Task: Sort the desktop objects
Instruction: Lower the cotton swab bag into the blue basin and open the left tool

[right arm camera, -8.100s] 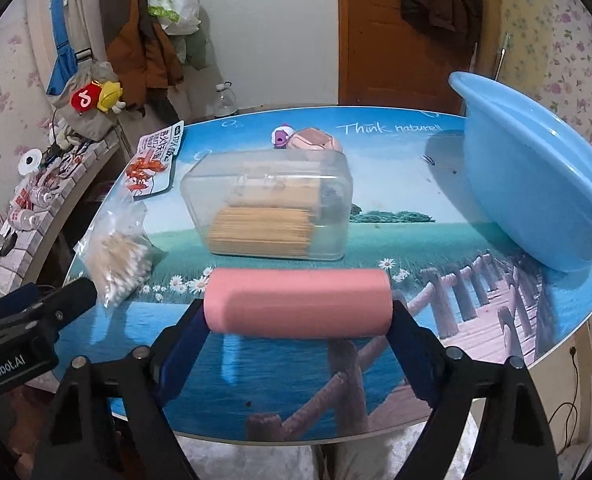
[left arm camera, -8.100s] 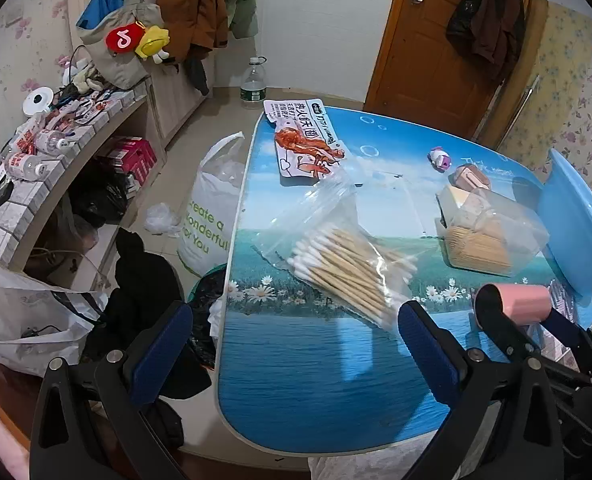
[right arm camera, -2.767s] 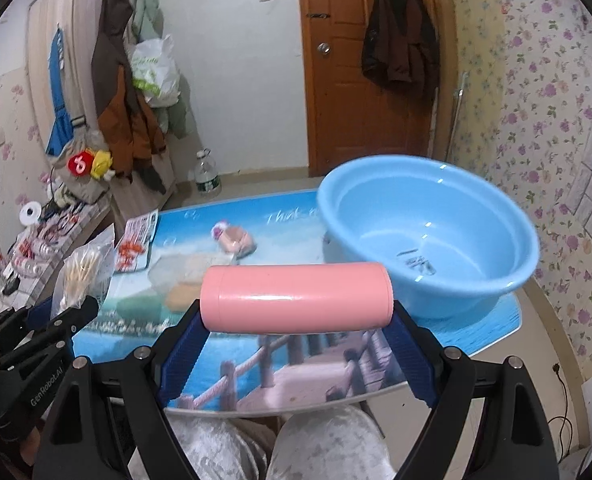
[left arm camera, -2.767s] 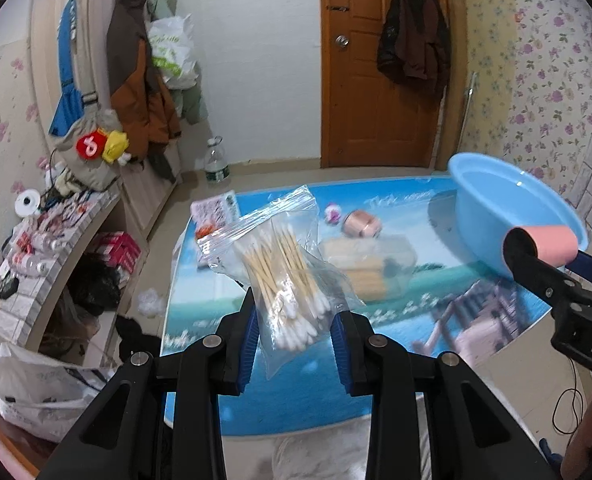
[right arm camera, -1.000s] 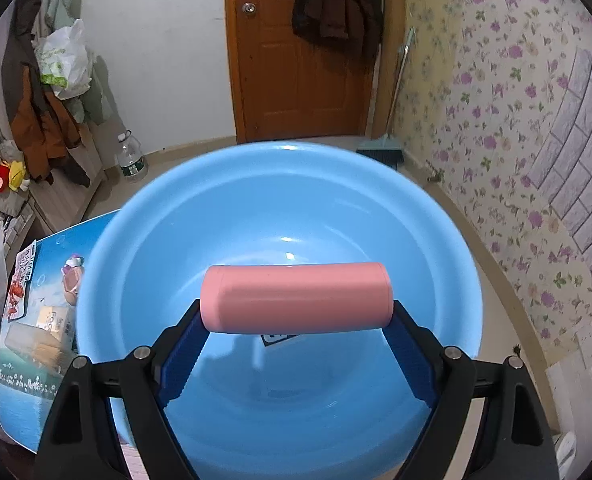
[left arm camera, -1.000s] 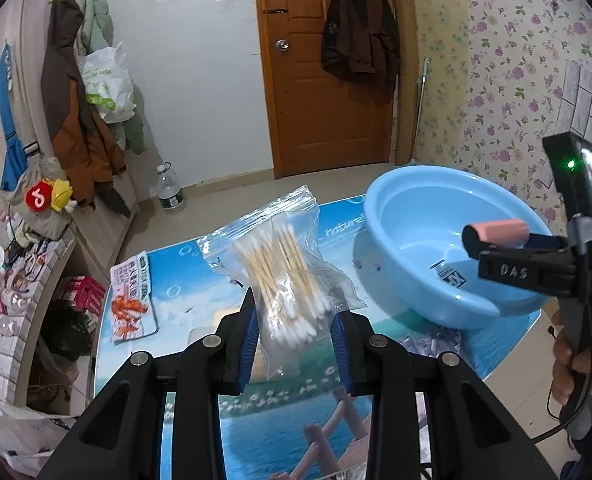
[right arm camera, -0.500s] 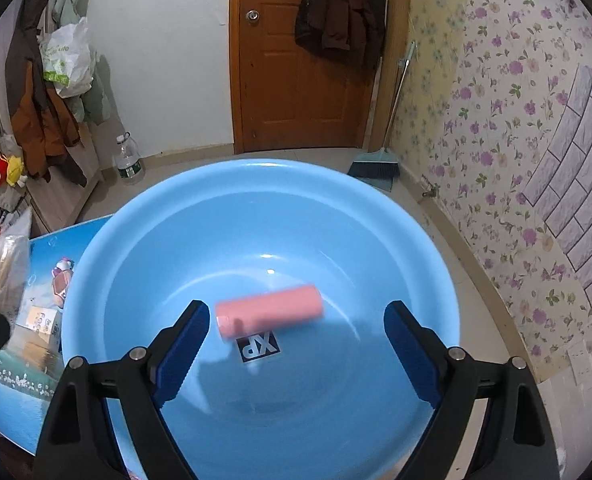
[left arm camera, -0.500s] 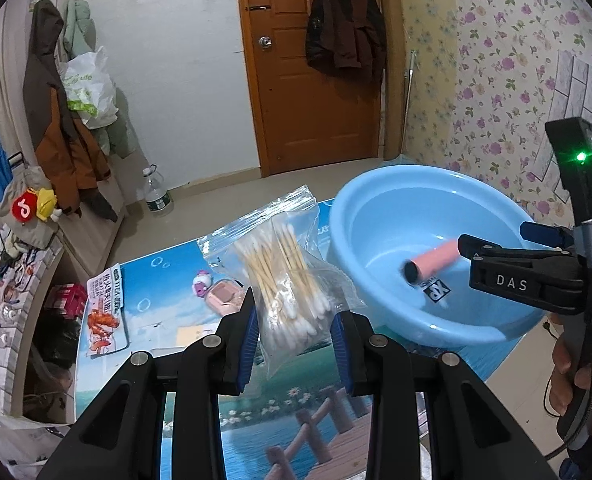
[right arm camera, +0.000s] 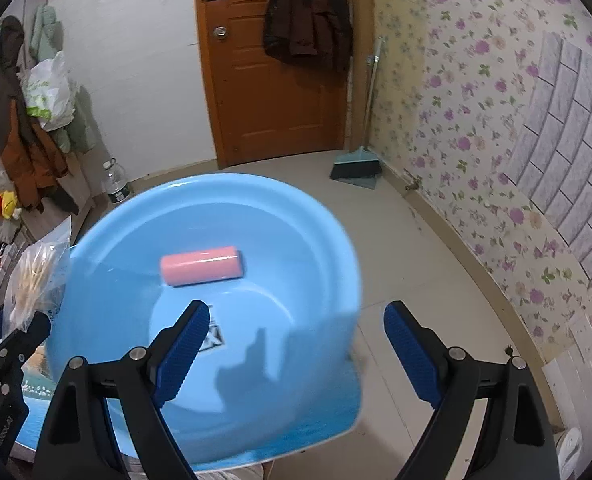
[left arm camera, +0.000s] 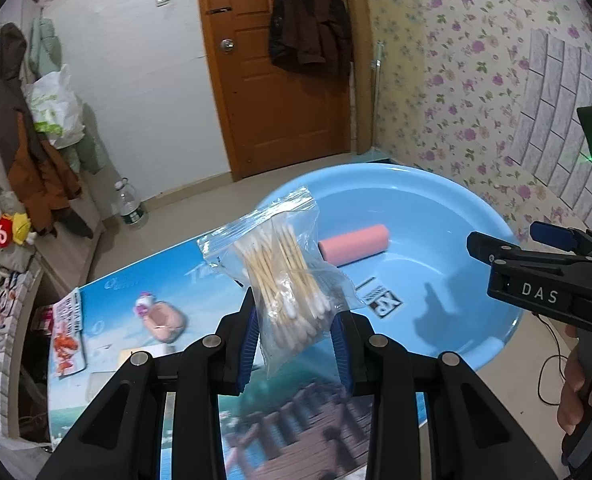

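In the blue basin (right arm camera: 328, 240) lies a pink roll (right arm camera: 201, 265); right tool (right arm camera: 296, 340) released, left tool (left arm camera: 293, 344) grasping a swab bag (left arm camera: 283, 276).

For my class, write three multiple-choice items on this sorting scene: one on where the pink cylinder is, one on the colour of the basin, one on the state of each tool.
1. Where does the pink cylinder lie?
A. Inside the basin
B. On the table beside the basin
C. Between the right tool's fingers

2. What colour is the basin?
A. Green
B. Light blue
C. White

3. How do the two tools stand?
A. Both open and empty
B. Left open, right shut on the cylinder
C. Left shut on the bag of cotton swabs, right open and empty

Answers:
1. A: the pink cylinder rests on the inner wall of the basin, clear of both tools.
2. B: its rim and wall are light blue in both views.
3. C: the left tool pinches the bag of cotton swabs, while the right tool has its jaws wide apart with nothing between them.
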A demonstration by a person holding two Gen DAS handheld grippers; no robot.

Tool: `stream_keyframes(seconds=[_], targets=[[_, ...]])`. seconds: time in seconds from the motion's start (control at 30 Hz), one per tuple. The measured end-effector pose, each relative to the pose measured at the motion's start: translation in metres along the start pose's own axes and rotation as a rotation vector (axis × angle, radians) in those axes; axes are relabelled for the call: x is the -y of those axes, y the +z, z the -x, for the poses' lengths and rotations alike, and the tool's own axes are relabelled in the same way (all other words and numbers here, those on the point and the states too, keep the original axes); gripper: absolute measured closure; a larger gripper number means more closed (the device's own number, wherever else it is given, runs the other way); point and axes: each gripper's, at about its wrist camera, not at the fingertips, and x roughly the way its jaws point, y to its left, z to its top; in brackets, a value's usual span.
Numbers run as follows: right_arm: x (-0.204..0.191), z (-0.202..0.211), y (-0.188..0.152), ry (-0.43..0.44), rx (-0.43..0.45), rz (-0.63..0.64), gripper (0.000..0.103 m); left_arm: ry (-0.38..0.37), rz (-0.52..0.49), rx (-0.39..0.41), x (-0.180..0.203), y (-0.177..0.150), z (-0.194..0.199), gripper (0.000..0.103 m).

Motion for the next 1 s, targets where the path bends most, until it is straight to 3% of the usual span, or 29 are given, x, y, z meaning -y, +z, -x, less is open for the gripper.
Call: stream_keyframes(seconds=[0.47, 0.57, 0.73, 0.8, 1.0], targets=[[0.051, 0.002, 0.003, -0.021, 0.001, -0.038, 0.013, -0.038, -0.035, -0.025, 0.047, 0.009, -0.018, 0.07], [0.053, 0.0, 0.001, -0.016, -0.003, -0.043, 0.013, -0.035, -0.034, -0.046, 0.051, 0.008, -0.023, 0.065], [0.05, -0.004, -0.005, -0.017, -0.02, -0.041, 0.013, 0.0, -0.042, -0.054, 0.052, 0.008, -0.027, 0.035], [0.05, -0.004, -0.006, -0.017, -0.023, -0.043, 0.013, 0.012, -0.063, -0.056, 0.055, 0.007, -0.027, 0.03], [0.049, -0.003, -0.006, -0.022, -0.019, -0.04, 0.013, 0.009, -0.046, -0.05, 0.051, 0.005, -0.023, 0.029]])
